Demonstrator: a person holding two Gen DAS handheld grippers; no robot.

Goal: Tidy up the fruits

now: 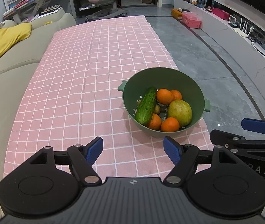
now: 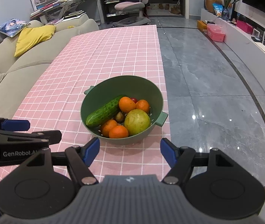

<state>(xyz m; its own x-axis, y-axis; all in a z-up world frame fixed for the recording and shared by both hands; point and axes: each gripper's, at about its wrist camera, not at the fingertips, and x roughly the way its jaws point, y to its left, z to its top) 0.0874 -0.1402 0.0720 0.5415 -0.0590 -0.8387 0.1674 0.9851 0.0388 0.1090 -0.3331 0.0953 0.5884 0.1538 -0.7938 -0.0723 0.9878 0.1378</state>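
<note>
At the far left a beige sofa (image 1: pixel 11 78) runs alongside the table, with a yellow cushion (image 1: pixel 9 39) on its back. Next comes the pink checked tablecloth (image 1: pixel 80 78), bare over most of its length.

The left gripper (image 1: pixel 133 152) hangs over the near end of the cloth, its blue pads spread wide with nothing between them, only cloth showing in the gap. Just beyond its right-hand pad stands the green colander (image 1: pixel 186 85), near the cloth's right edge, a small handle on each side.

Inside the colander, from left to right: a cucumber (image 1: pixel 147 105) lying slantwise against the left wall, a small brownish fruit (image 1: pixel 157 109) half hidden beside it, four oranges, two at the back (image 1: pixel 164 96) and two at the front (image 1: pixel 170 124), and a large yellow-green round fruit (image 1: pixel 180 110) against the right wall. The right wrist view also shows a bit of something red (image 2: pixel 133 99) behind the back oranges; I cannot tell what it is.

The right gripper (image 2: pixel 130 152) is beside the left one, short of the colander, its jaws apart and empty. Right of the table lies grey marble floor (image 2: pixel 216 102).
</note>
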